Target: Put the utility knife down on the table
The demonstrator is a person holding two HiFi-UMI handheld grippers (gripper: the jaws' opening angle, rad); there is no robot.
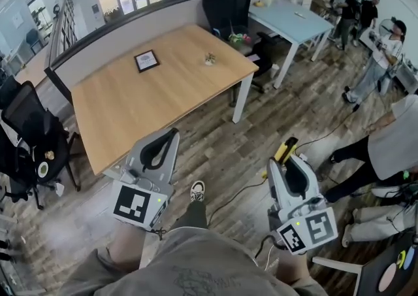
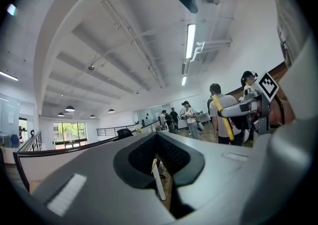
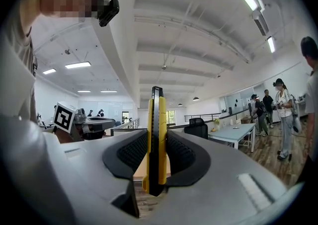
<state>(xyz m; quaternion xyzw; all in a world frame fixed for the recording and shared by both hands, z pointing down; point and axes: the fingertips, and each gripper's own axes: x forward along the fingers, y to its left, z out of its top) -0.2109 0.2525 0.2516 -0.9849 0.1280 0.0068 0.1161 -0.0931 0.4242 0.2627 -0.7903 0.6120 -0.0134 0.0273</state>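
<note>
A yellow and black utility knife [image 1: 285, 150] stands upright between the jaws of my right gripper [image 1: 288, 159], which is shut on it. In the right gripper view the knife [image 3: 157, 114] rises straight up out of the jaw pads. The gripper hangs over the wooden floor, right of the wooden table [image 1: 150, 95] and apart from it. My left gripper [image 1: 173, 133] is near the table's front corner with its jaws shut on nothing. The left gripper view shows its jaws [image 2: 158, 138] pressed together, with the knife [image 2: 222, 118] off to the right.
A framed picture [image 1: 146, 61] and a small plant [image 1: 209, 59] sit on the table. Black office chairs [image 1: 26, 125] stand at its left and another [image 1: 226, 4] behind it. A pale blue table [image 1: 290, 20] and several people are at the right. A cable [image 1: 241, 190] runs across the floor.
</note>
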